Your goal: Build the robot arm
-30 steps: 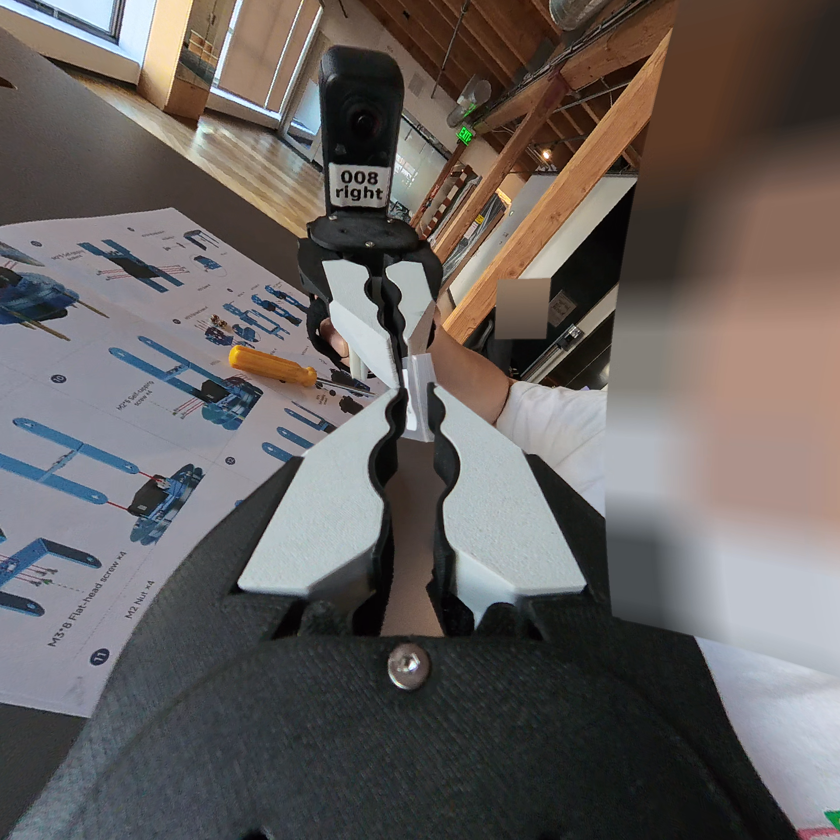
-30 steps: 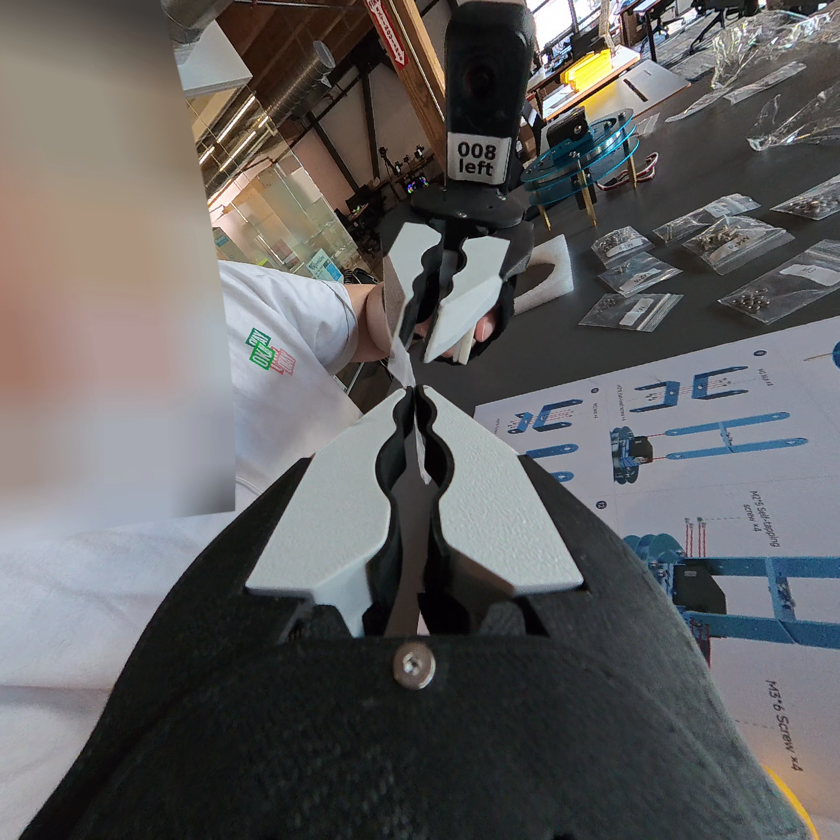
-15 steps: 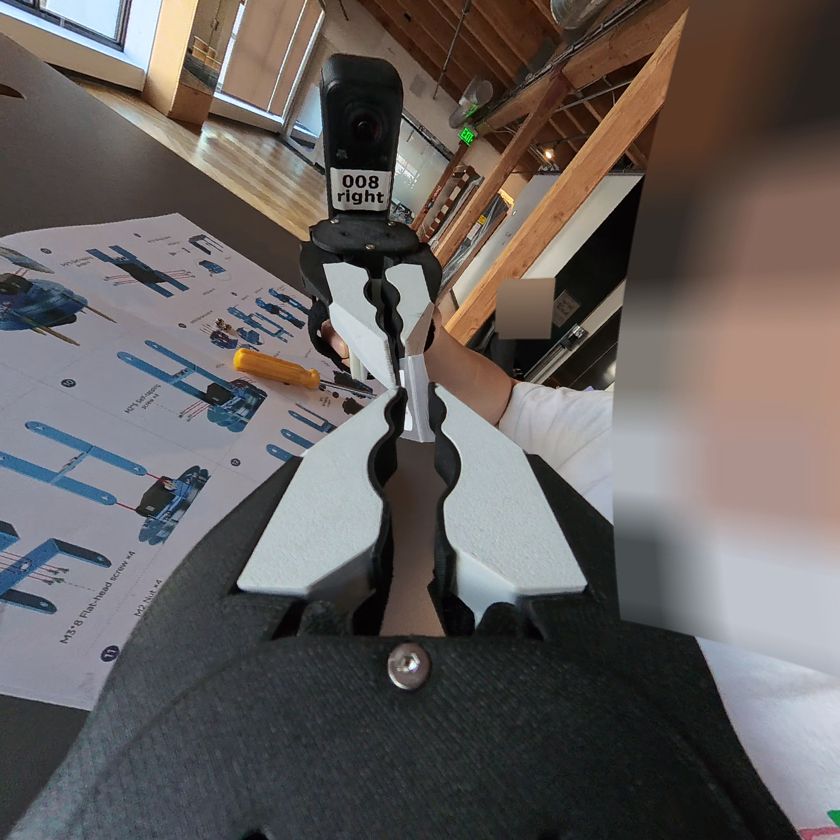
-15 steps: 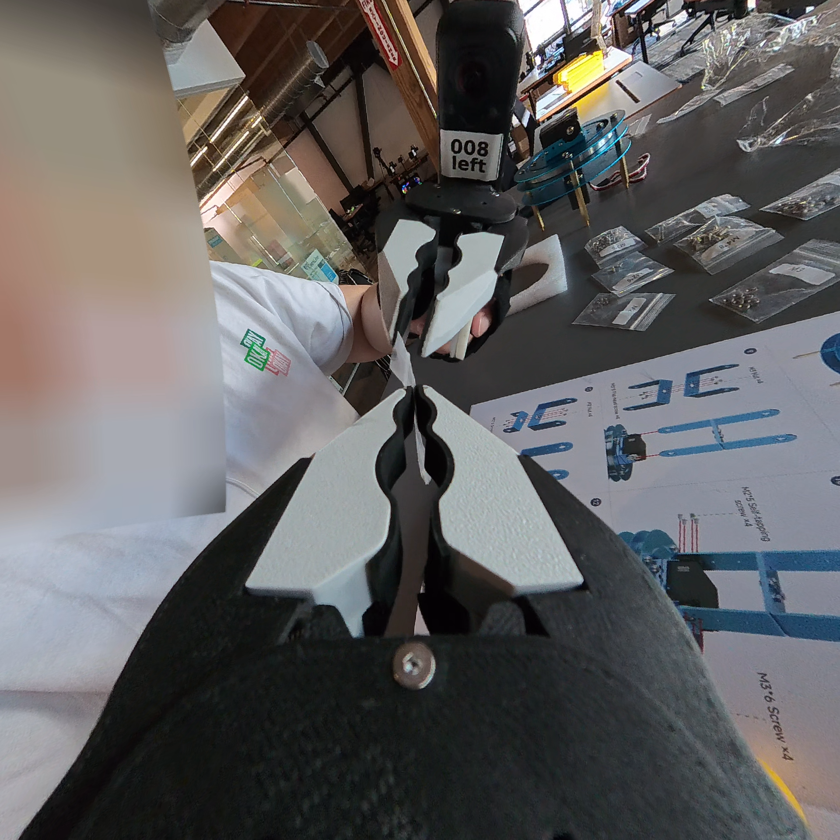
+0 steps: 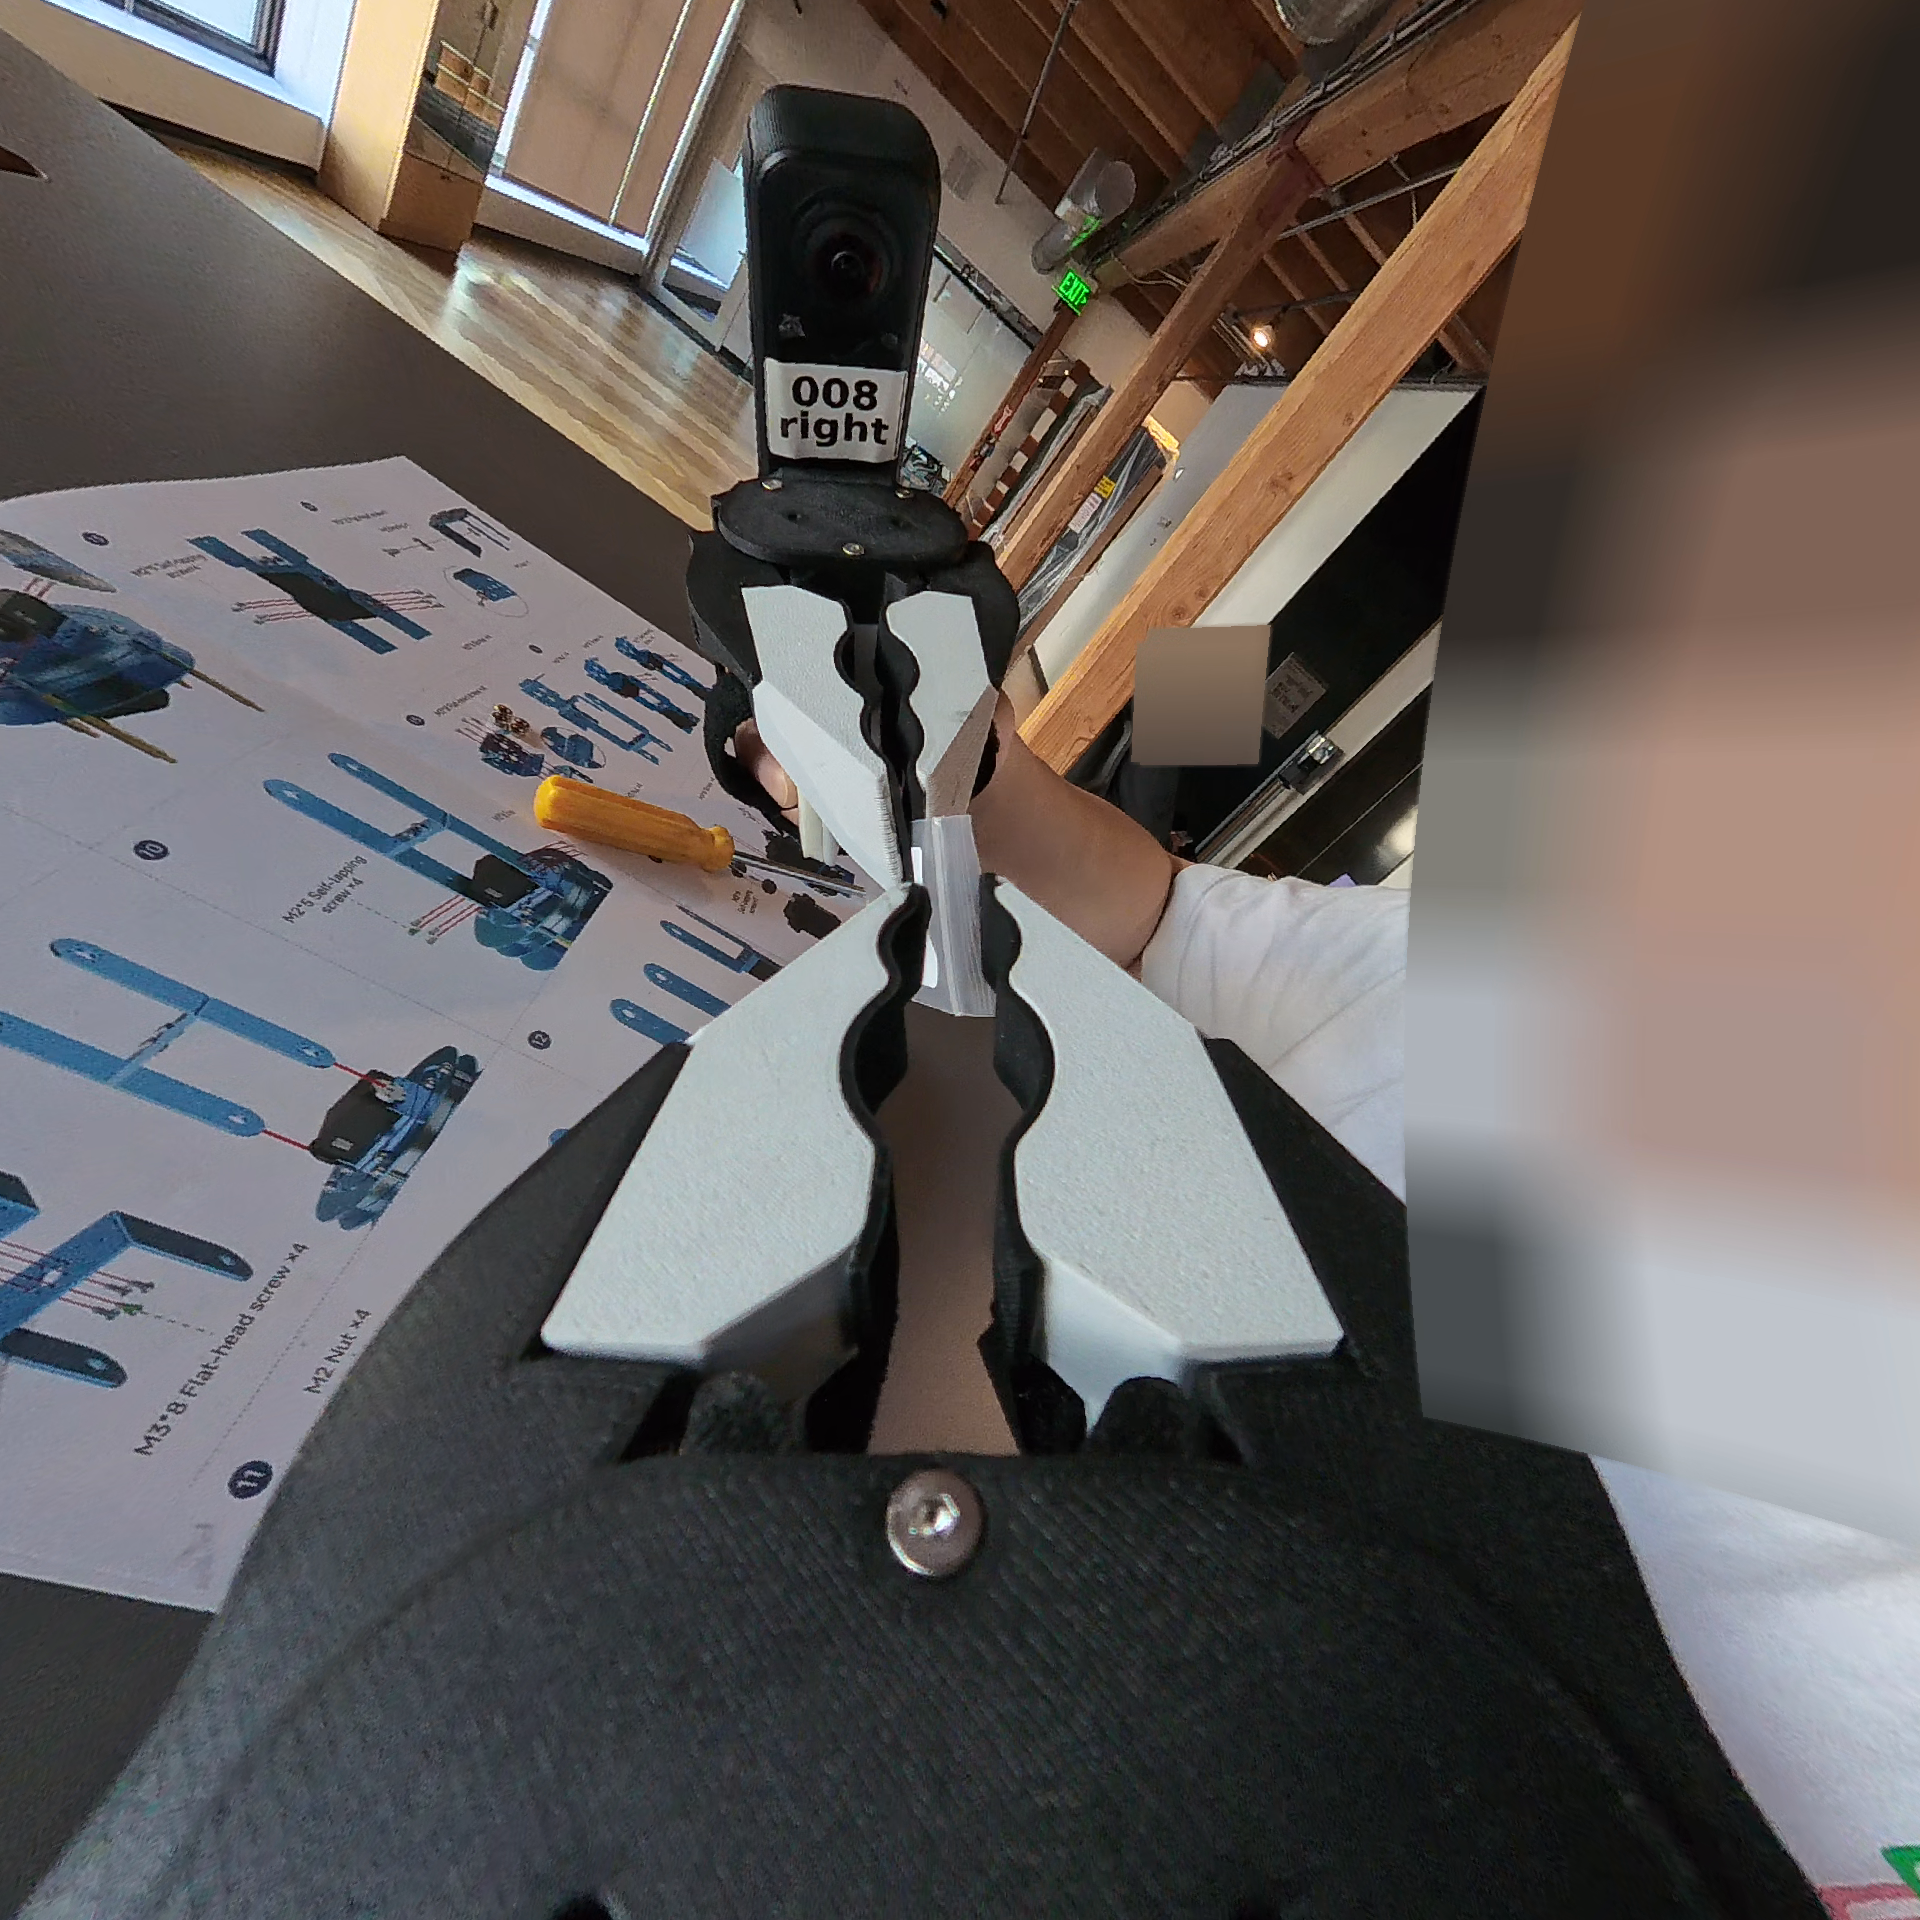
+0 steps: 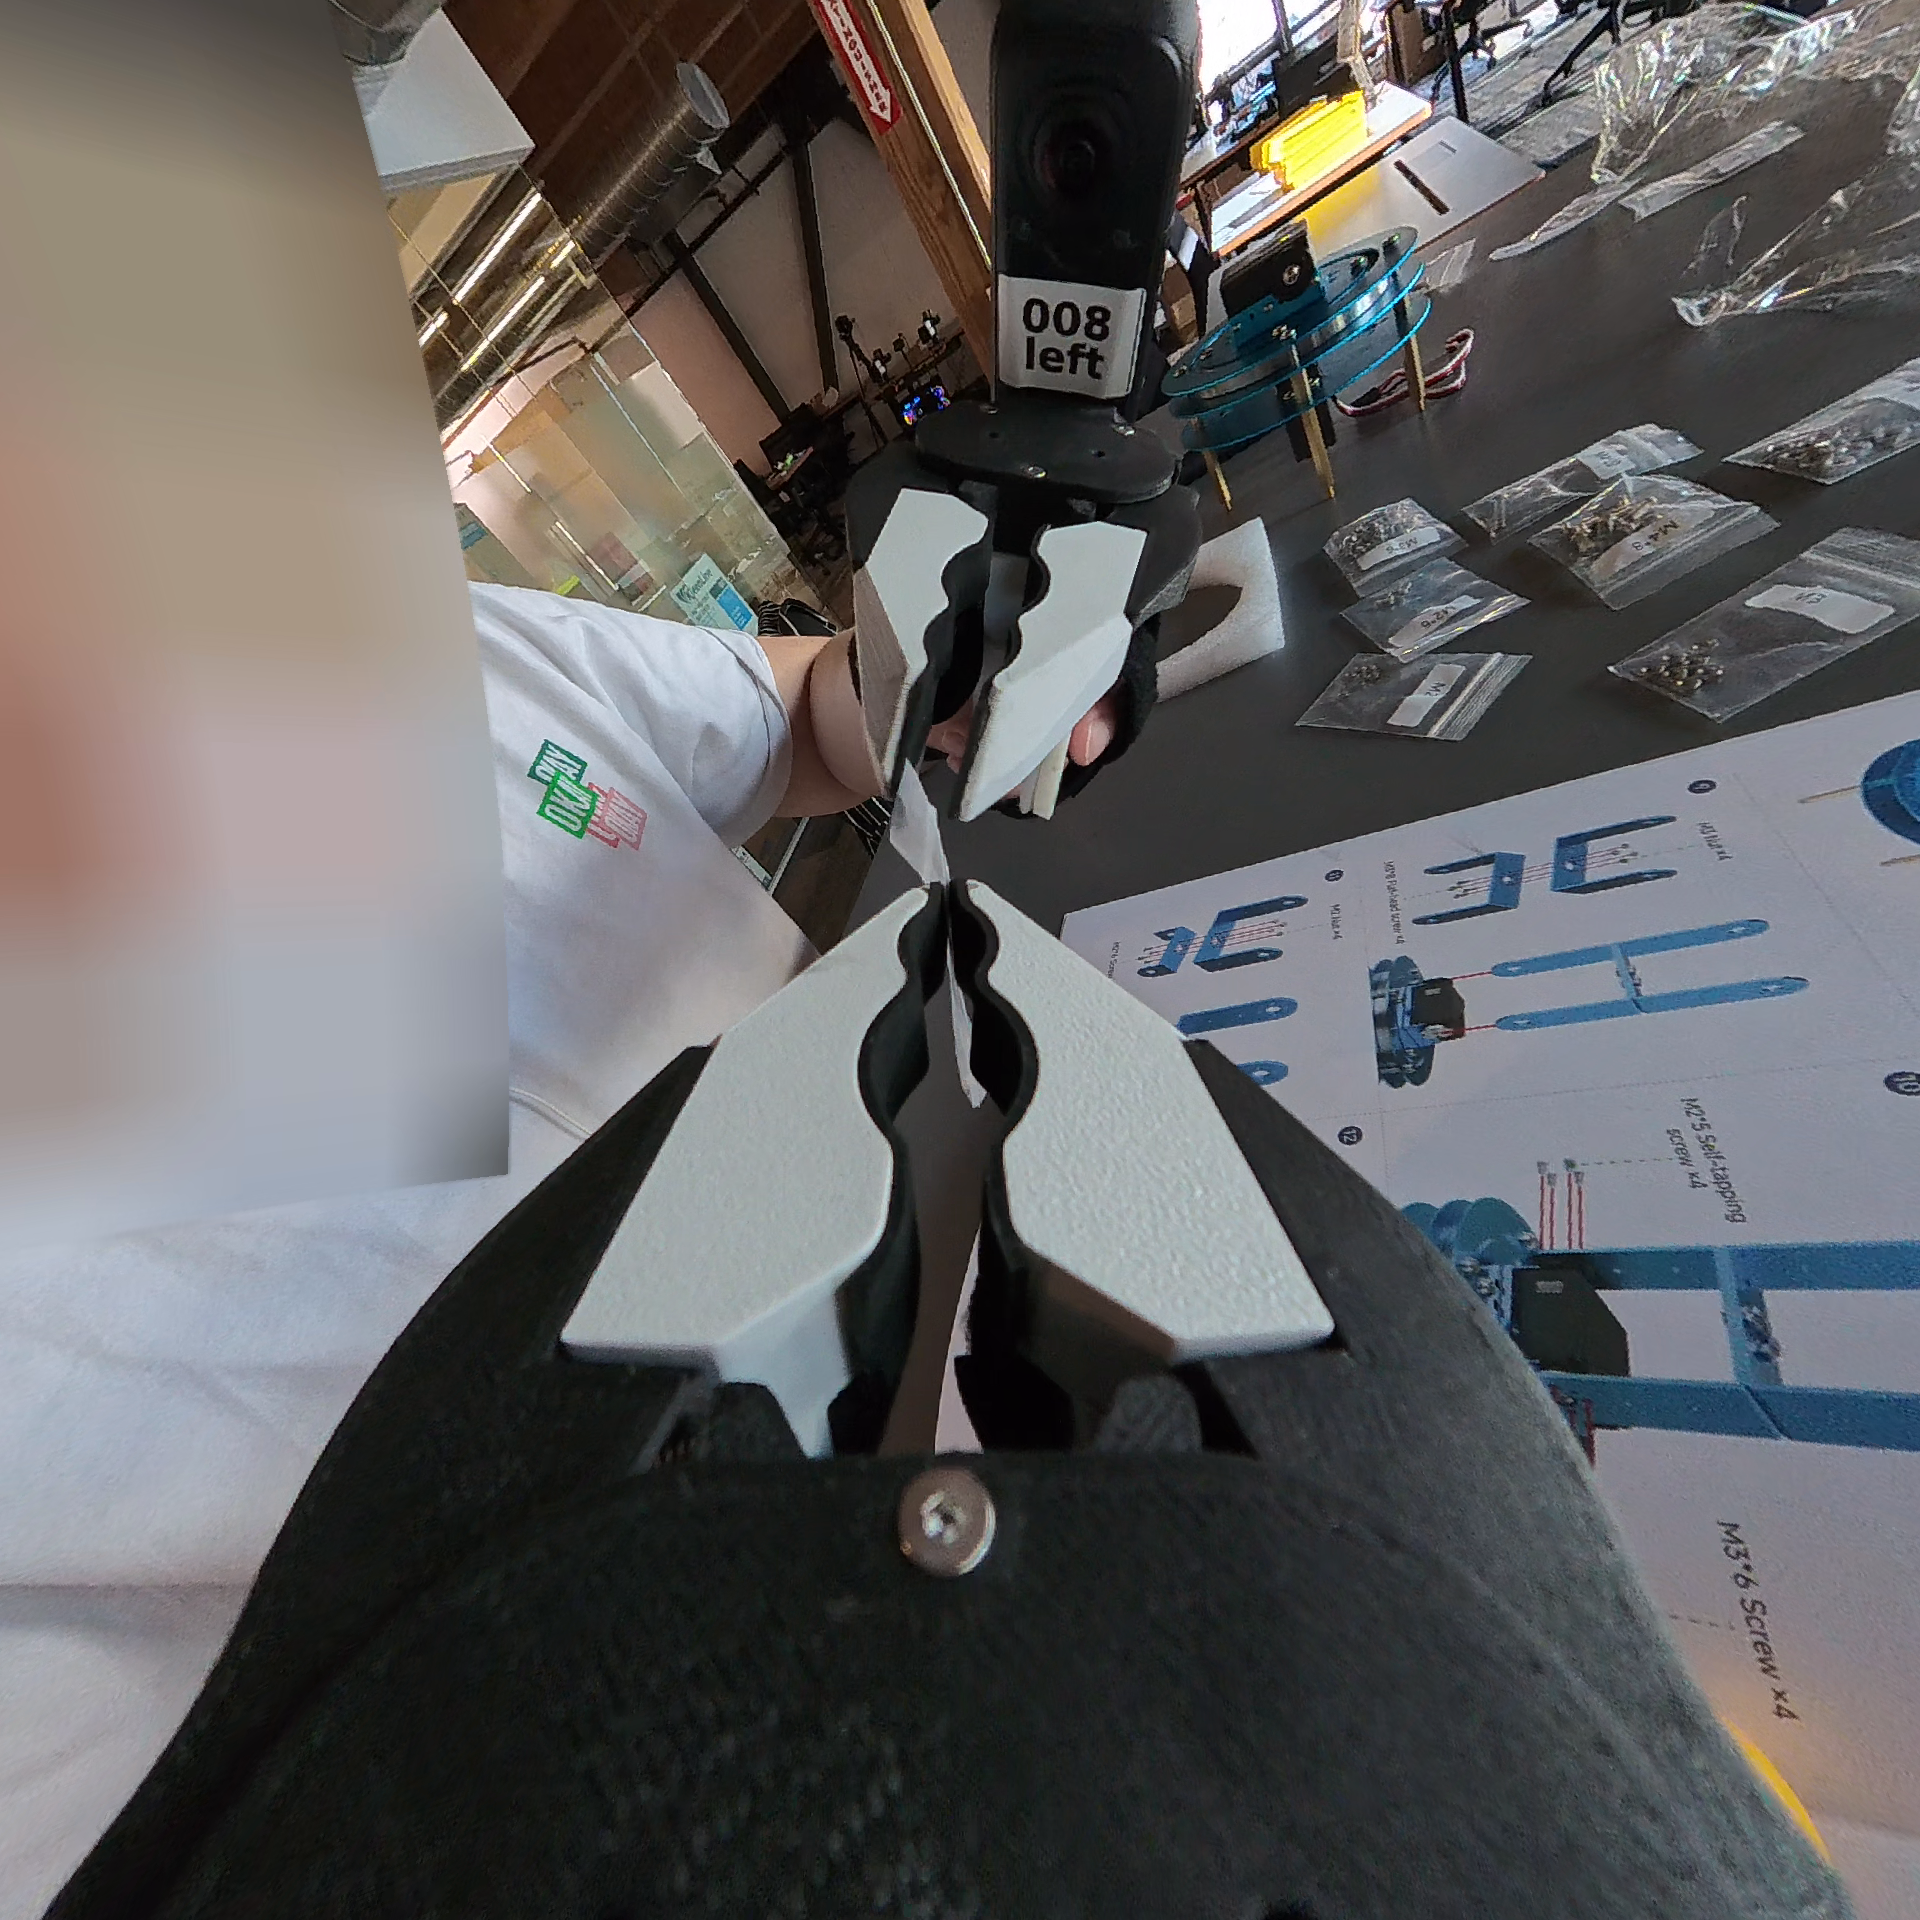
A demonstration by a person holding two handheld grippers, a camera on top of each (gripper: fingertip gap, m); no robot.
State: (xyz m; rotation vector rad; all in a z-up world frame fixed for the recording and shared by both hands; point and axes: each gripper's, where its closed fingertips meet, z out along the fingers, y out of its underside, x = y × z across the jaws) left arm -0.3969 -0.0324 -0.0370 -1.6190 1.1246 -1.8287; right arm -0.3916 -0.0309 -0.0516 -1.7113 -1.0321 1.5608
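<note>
Little has moved: both tongs, left [image 5: 951, 914] and right [image 6: 948, 899], stay clenched on one small white strip [image 5: 956, 940]; pulling apart might tear it.

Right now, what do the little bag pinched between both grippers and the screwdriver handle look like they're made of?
The small bag, held by the left gripper and the right gripper, looks like thin clear plastic film: glossy, translucent, edges showing white. The screwdriver on the instruction sheet has a smooth orange-yellow handle, probably hard plastic, and a shiny metal shaft.

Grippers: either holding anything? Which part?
Both pinch one small clear bag: left gripper and right gripper each shut on an opposite end, held between them above the table.
</note>
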